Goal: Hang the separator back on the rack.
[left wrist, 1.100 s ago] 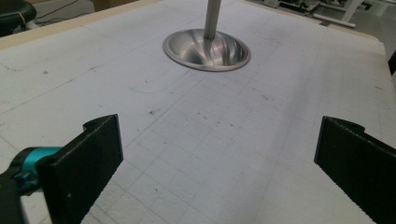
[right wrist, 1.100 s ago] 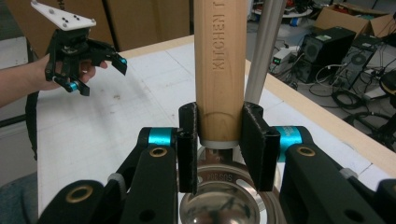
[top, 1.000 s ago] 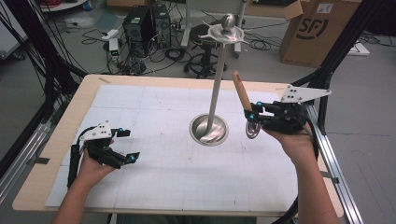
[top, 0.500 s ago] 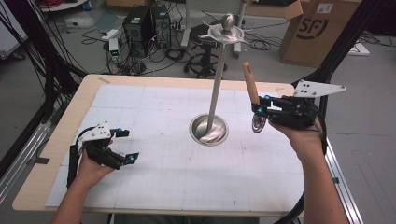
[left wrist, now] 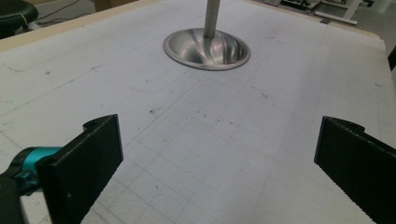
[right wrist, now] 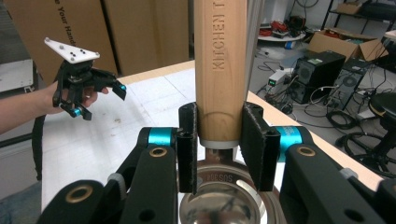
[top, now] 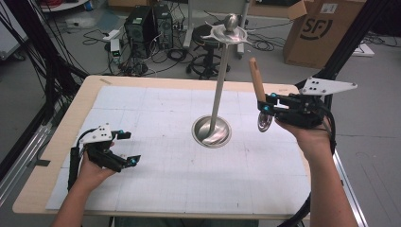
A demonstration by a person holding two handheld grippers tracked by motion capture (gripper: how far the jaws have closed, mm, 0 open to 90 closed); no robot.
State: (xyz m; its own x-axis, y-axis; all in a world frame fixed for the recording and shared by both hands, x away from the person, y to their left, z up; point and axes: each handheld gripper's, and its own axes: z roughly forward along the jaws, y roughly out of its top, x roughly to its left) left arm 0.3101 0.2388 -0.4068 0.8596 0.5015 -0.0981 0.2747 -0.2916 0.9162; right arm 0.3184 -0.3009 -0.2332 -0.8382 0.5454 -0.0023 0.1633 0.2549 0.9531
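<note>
The wooden-handled ladle (top: 258,85) is held up in the air over the right side of the worktop (top: 56,142), its handle pointing up and tilted slightly, its small steel bowl hanging below the grip. The right claw (top: 265,108) is clamped on it: in the right gripper view the two black pads squeeze the lower end of the wooden handle (right wrist: 219,70), just above the metal bowl (right wrist: 224,196). To its left, near the worktop's middle, stands a steel stand (top: 216,94) with a round dished base and a tall pole, apart from the ladle. Far off at the near left, the left claw (top: 127,147) rests low over the gridded mat, its jaws spread wide with nothing between them.
</note>
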